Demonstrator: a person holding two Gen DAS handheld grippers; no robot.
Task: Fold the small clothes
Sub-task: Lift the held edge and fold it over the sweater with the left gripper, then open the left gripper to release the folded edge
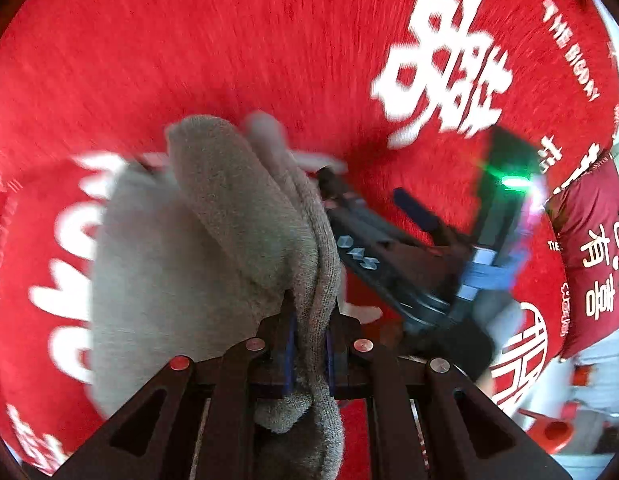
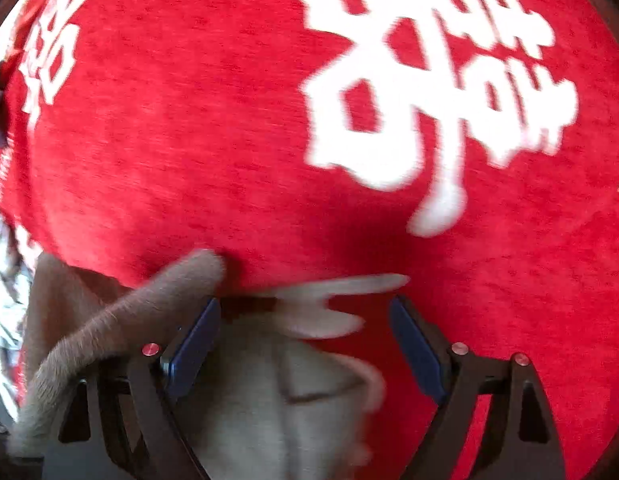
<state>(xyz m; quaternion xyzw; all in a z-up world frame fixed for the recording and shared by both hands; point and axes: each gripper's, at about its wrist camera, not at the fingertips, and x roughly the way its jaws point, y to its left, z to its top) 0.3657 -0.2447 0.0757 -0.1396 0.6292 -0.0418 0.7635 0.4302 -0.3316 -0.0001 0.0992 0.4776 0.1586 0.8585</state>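
Note:
A small beige knit garment point(image 1: 213, 216) hangs bunched from my left gripper point(image 1: 309, 320), which is shut on a fold of it above a red cloth with white characters point(image 1: 229, 40). The right gripper point(image 1: 369, 192) shows in the left wrist view just right of the garment, its blue pads apart. In the right wrist view my right gripper point(image 2: 305, 312) stands open over the red cloth point(image 2: 189, 120). The garment's pale fabric point(image 2: 269, 400) lies low between its fingers without the pads pressing on it. A knit fold point(image 2: 109, 332) drapes past the left finger.
A dark red cushion with pale characters point(image 1: 589, 256) sits at the red cloth's right edge. Beyond it are a pale floor and an orange-red object point(image 1: 557, 432). A patterned grey-white surface point(image 2: 1, 300) shows past the cloth's left edge.

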